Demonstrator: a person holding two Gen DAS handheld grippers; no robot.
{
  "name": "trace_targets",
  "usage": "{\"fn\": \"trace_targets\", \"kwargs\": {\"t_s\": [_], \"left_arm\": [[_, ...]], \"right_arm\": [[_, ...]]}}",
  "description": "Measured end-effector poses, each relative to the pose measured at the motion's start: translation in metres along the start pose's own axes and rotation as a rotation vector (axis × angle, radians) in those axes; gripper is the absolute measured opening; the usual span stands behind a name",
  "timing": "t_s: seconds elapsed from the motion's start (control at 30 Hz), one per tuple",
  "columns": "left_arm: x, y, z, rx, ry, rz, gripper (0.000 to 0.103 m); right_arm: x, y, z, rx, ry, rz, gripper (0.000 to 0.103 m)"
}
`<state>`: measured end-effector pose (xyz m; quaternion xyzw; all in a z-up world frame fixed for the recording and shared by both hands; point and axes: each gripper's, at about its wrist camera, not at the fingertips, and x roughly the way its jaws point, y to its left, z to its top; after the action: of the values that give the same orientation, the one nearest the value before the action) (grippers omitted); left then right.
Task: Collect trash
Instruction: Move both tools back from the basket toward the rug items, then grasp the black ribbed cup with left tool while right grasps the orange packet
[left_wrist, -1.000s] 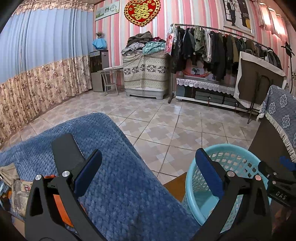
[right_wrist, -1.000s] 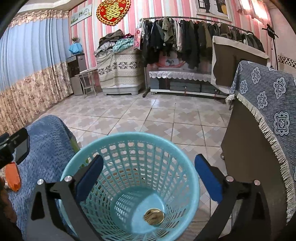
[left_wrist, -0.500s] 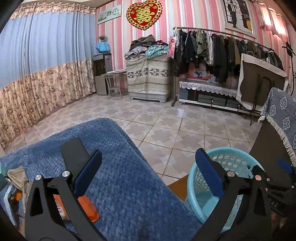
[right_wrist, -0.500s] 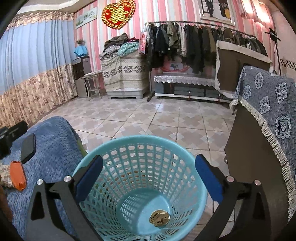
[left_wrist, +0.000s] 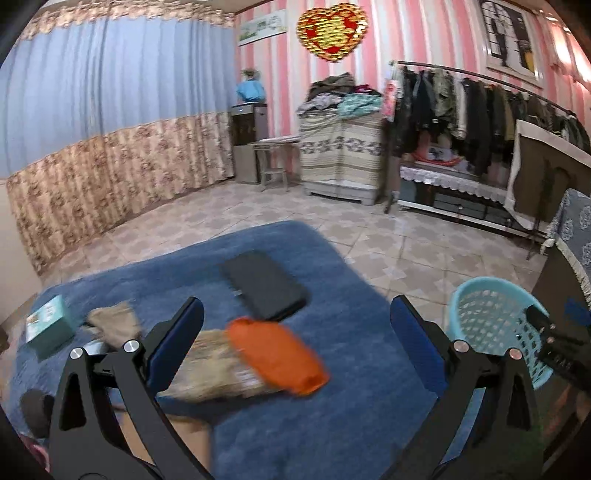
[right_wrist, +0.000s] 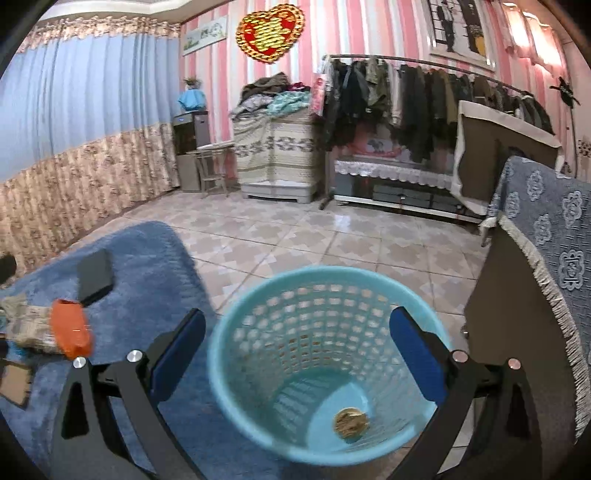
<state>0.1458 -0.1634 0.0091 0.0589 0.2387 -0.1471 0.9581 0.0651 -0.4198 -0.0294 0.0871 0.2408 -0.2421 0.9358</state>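
The left gripper (left_wrist: 295, 339) hung with its jaws spread wide and empty above a blue blanket (left_wrist: 332, 413) covering the table. Between its fingers lay an orange wrapper (left_wrist: 275, 354), overlapping a crumpled tan package (left_wrist: 214, 369), with a black phone (left_wrist: 264, 284) just beyond them. A small teal box (left_wrist: 50, 326) and a beige wad (left_wrist: 114, 325) sat to the left. The right gripper (right_wrist: 297, 350) was also wide open and holding nothing, poised over the light-blue mesh trash basket (right_wrist: 258, 295) standing on the tiled floor (right_wrist: 332, 240) beside the table. One crumpled gold piece of trash (right_wrist: 351, 422) rested at the basket's bottom.
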Motion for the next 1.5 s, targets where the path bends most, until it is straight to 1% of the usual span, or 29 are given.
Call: {"fn": "trace_targets", "kwargs": {"t_s": [0.07,0.2,0.33,0.47,0.57,0.8,0.87,0.9,1.07,1.13,1.27,1.37,1.5], "left_arm": [[-0.013,0.025,-0.004,-0.027,-0.002,0.032,0.098],[-0.035,0.068,-0.01,-0.101,-0.006,0.07,0.098],[-0.051,0.094,-0.021,-0.114,0.003,0.129,0.098],[-0.065,0.113,-0.036,-0.137,0.02,0.155,0.098],[-0.069,0.123,-0.048,-0.126,0.038,0.183,0.098],[-0.075,0.165,-0.075,-0.138,0.074,0.251,0.098],[-0.075,0.184,-0.083,-0.137,0.09,0.3,0.098],[-0.074,0.189,-0.085,-0.141,0.094,0.313,0.098],[-0.066,0.238,-0.095,-0.22,0.119,0.401,0.098],[-0.056,0.258,-0.1,-0.245,0.155,0.429,0.098],[-0.045,0.281,-0.106,-0.288,0.188,0.447,0.098],[-0.036,0.292,-0.112,-0.31,0.227,0.426,0.098],[-0.023,0.298,-0.12,-0.321,0.259,0.398,0.098]], "right_arm": [[-0.008,0.017,-0.003,-0.023,0.004,0.038,0.098],[-0.024,0.054,-0.007,-0.105,0.005,0.094,0.098],[-0.037,0.081,-0.011,-0.124,0.008,0.152,0.098],[-0.047,0.108,-0.016,-0.161,0.007,0.185,0.099],[-0.049,0.122,-0.021,-0.169,0.019,0.215,0.099],[-0.054,0.151,-0.036,-0.212,0.035,0.228,0.099],[-0.054,0.154,-0.04,-0.211,0.045,0.232,0.099],[-0.054,0.156,-0.042,-0.209,0.05,0.236,0.099],[-0.049,0.163,-0.041,-0.218,0.067,0.242,0.099],[-0.048,0.166,-0.04,-0.222,0.068,0.242,0.099],[-0.047,0.166,-0.041,-0.22,0.071,0.242,0.099],[-0.044,0.171,-0.041,-0.218,0.083,0.239,0.099],[-0.04,0.178,-0.042,-0.22,0.092,0.241,0.099]]}}
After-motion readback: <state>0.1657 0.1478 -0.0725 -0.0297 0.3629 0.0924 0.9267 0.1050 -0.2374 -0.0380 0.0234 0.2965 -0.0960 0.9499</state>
